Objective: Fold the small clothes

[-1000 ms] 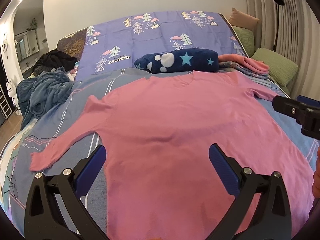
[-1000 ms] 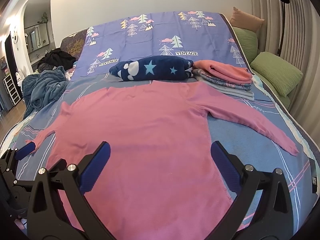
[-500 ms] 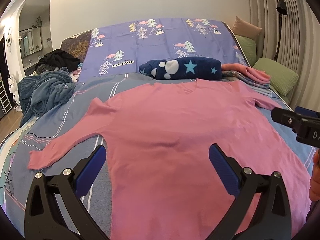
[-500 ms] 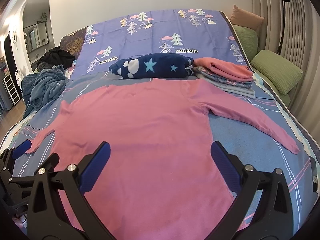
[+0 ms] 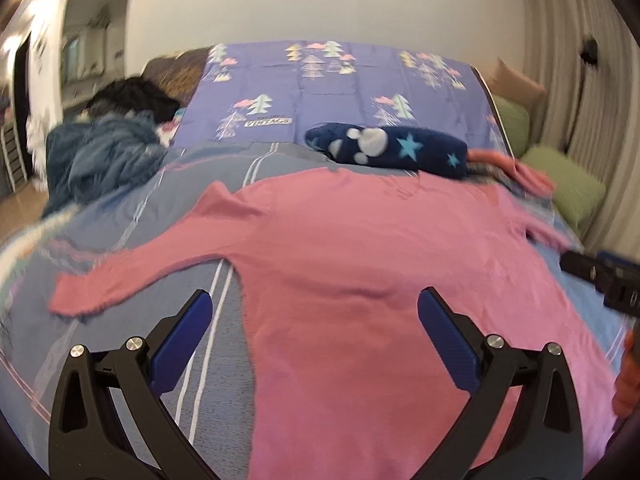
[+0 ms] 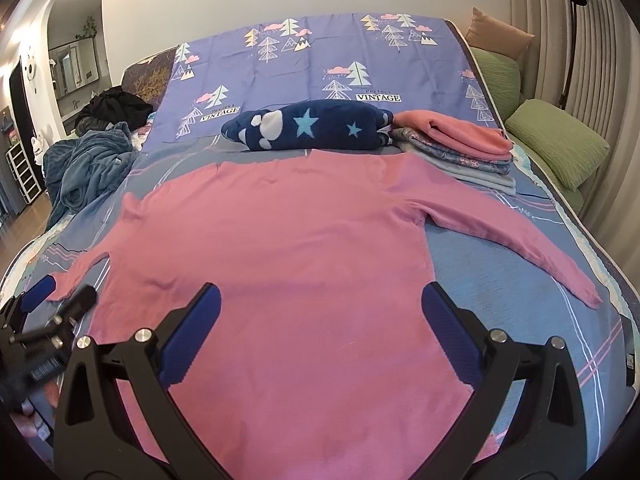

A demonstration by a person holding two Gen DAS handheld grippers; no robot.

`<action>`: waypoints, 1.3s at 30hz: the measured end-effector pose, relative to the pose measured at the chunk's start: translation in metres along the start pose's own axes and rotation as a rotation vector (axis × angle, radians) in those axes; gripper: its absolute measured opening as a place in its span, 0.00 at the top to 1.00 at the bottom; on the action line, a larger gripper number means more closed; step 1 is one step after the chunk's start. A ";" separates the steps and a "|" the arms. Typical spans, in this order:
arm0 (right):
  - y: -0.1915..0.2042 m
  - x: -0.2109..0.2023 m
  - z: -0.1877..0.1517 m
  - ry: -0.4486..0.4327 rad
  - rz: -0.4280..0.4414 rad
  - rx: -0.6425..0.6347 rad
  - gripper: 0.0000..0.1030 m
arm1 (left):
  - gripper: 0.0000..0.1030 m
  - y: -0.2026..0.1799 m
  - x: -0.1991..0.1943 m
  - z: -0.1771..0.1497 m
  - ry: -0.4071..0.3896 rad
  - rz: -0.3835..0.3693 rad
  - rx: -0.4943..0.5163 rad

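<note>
A pink long-sleeved top (image 5: pixel 360 280) (image 6: pixel 280 248) lies flat on the bed with both sleeves spread outward. My left gripper (image 5: pixel 316 324) hovers open over the top's lower left side, near the left sleeve (image 5: pixel 120 280), nothing between its fingers. My right gripper (image 6: pixel 320 316) is open above the lower middle of the top, also holding nothing. The right sleeve (image 6: pixel 520 240) stretches toward the bed's right edge. Each gripper shows at the edge of the other's view, the left gripper (image 6: pixel 36 320) at far left and the right gripper (image 5: pixel 604 276) at far right.
A dark blue star-patterned plush roll (image 6: pixel 312 128) lies beyond the collar. Folded clothes (image 6: pixel 460 148) are stacked at the back right. A crumpled blue blanket (image 6: pixel 84 168) sits at the left edge, green cushions (image 6: pixel 556 144) along the right wall. The bed sheet (image 6: pixel 500 292) is purple-blue.
My left gripper has swung to the left, so the left sleeve now sits more centrally in its view. The right gripper's view has barely shifted. Both stay open.
</note>
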State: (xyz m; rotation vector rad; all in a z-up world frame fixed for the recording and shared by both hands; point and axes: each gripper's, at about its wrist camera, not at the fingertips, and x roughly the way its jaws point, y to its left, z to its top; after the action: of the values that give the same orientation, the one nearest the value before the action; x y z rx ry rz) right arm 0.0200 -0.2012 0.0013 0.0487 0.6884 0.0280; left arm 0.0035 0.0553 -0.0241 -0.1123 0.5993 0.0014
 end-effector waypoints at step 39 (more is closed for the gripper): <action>-0.005 0.048 0.010 0.097 -0.060 0.002 0.02 | 0.48 0.327 0.068 -0.040 0.173 0.346 -0.826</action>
State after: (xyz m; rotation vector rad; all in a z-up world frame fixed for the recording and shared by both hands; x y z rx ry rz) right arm 0.0635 -0.2043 -0.0219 0.0289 0.7865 -0.0281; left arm 0.0259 0.3741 -0.1299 -0.8144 0.7556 0.5840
